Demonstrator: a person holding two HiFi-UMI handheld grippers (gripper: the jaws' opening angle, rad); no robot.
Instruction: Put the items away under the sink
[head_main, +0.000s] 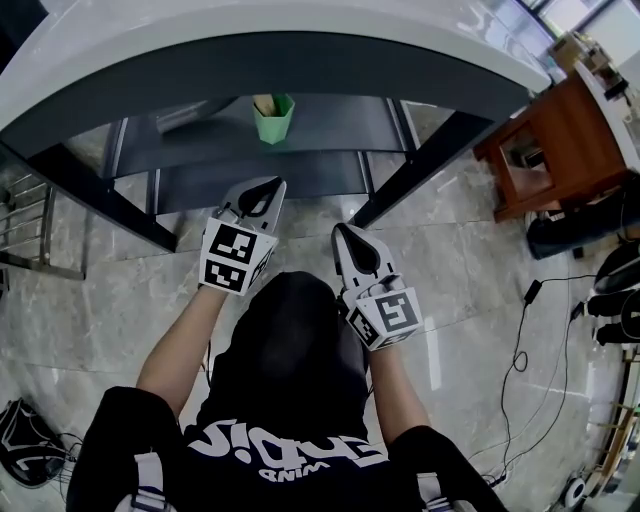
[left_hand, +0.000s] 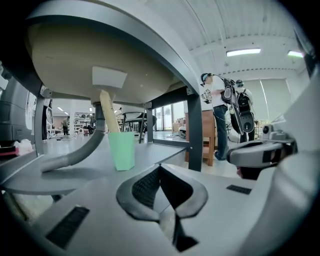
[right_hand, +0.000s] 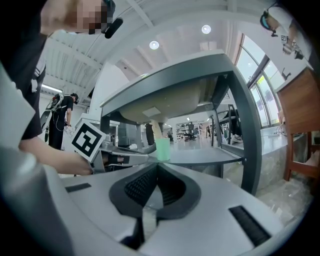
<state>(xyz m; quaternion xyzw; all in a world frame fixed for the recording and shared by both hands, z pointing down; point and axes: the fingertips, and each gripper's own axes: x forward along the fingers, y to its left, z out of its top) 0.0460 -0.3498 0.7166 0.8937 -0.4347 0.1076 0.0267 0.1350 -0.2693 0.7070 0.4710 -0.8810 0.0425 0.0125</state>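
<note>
A light green cup (head_main: 273, 120) with a pale wooden stick in it stands upright on the grey shelf (head_main: 330, 125) under the sink basin (head_main: 260, 30). The cup (left_hand: 122, 150) also shows in the left gripper view, beside the grey drain hose (left_hand: 75, 152), and further off in the right gripper view as the cup (right_hand: 162, 149). My left gripper (head_main: 262, 190) is shut and empty, just short of the shelf's front edge below the cup. My right gripper (head_main: 347, 240) is shut and empty too, lower and to the right, over the floor.
A lower grey shelf (head_main: 260, 175) lies under the upper one, between dark frame legs (head_main: 420, 165). A brown wooden cabinet (head_main: 560, 140) stands at the right. Cables (head_main: 525, 340) trail over the marble floor. A person (left_hand: 216, 115) with a backpack stands in the background.
</note>
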